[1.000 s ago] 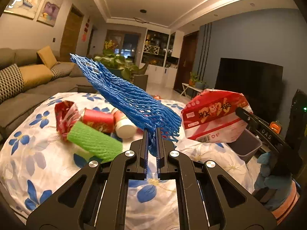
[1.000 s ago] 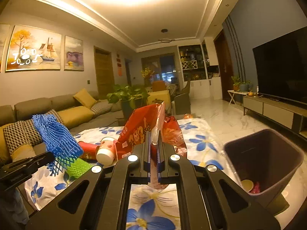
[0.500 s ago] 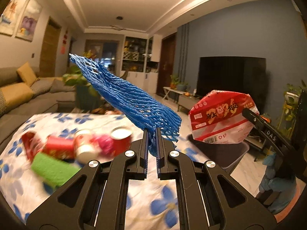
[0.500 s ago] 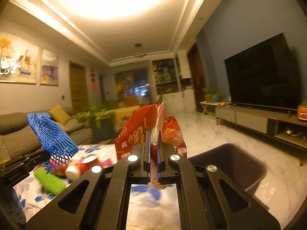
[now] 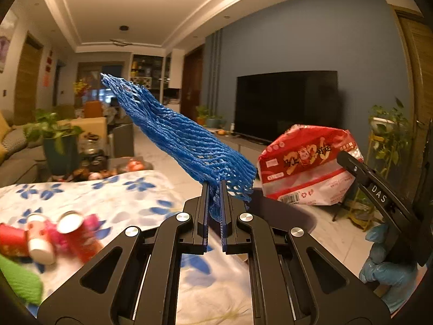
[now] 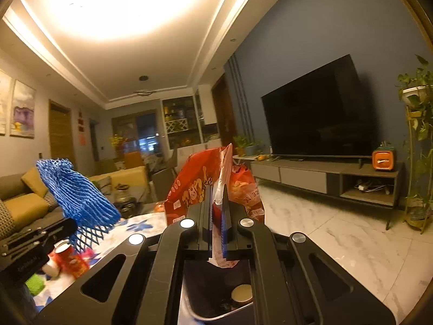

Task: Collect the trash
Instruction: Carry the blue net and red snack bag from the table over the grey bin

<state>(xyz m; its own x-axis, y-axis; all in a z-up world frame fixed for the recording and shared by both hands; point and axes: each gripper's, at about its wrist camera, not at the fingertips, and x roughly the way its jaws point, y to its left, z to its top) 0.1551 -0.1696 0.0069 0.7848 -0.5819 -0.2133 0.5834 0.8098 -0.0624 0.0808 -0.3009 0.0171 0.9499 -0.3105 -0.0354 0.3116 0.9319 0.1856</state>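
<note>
Trash bin [image 6: 216, 295] sat directly beneath my right tongs [image 6: 216, 216], clamped on the red wrapper [image 6: 189, 189]; left tongs [image 5: 213, 211] gripped blue netting [image 5: 176, 132], which risked snagging on release.

A living room is shown under warm light from a bright ceiling panel [image 6: 119, 2]. A dark blue wall [image 6: 338, 27] is hung with a large black television [image 6: 319, 111], below which a long low grey cabinet [image 6: 322, 178] is set on the pale marble floor [image 6: 338, 238]. An orange box-shaped object [image 6: 383, 160] is placed on the cabinet's right end. A trailing plant on a tall stand [image 6: 418, 124] is seen at the far right. A grey sofa with yellow cushions [image 6: 24, 203] is placed along the left wall, where framed paintings [image 6: 23, 112] are hung. Lit glass-fronted shelves [image 6: 180, 123] are seen at the far end.
</note>
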